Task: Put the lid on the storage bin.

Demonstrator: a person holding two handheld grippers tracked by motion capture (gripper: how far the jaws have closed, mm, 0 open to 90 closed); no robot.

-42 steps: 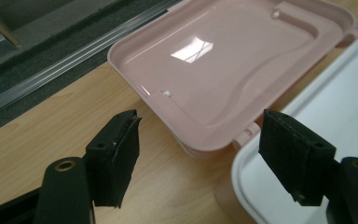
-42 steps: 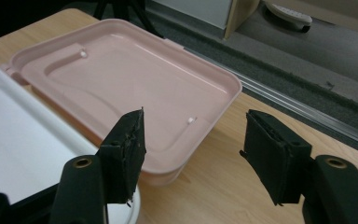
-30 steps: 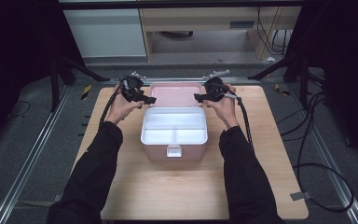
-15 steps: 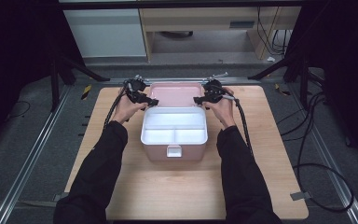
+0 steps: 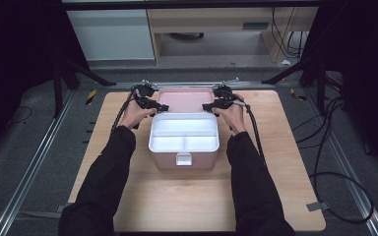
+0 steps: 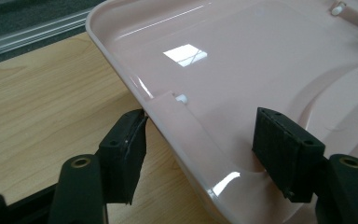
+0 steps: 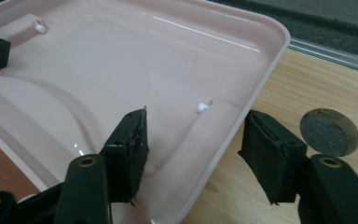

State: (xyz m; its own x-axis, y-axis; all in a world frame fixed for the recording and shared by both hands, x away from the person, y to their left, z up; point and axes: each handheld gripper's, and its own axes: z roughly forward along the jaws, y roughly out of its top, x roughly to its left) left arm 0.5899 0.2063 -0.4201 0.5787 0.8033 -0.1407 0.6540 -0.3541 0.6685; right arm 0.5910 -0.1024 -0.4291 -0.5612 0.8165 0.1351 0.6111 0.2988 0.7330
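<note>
The pink box (image 5: 183, 147) sits mid-bench (image 5: 275, 196), open, its white tray (image 5: 184, 136) of 3 compartments showing on top. Behind it the pink lid (image 5: 186, 100) lies back flat toward the far edge, and both hands are up there at it.

Left hand-held gripper (image 5: 148, 102) is at the lid's left side. In the left gripper view its jaws stand wide apart, straddling the lid's rim (image 6: 168, 135): 1 pad outside over the wood and touching the rim's edge, the other over the glossy inside. Not clamped.

Right hand-held gripper (image 5: 217, 104) mirrors it at the right side. In the right gripper view the jaws are also spread wide across the rim (image 7: 242, 121), 1 inside the lid, 1 outside above the bench, gripping nothing. A small round grey-topped disc (image 7: 328, 132) lies on the wood just beyond the outer jaw.
</note>
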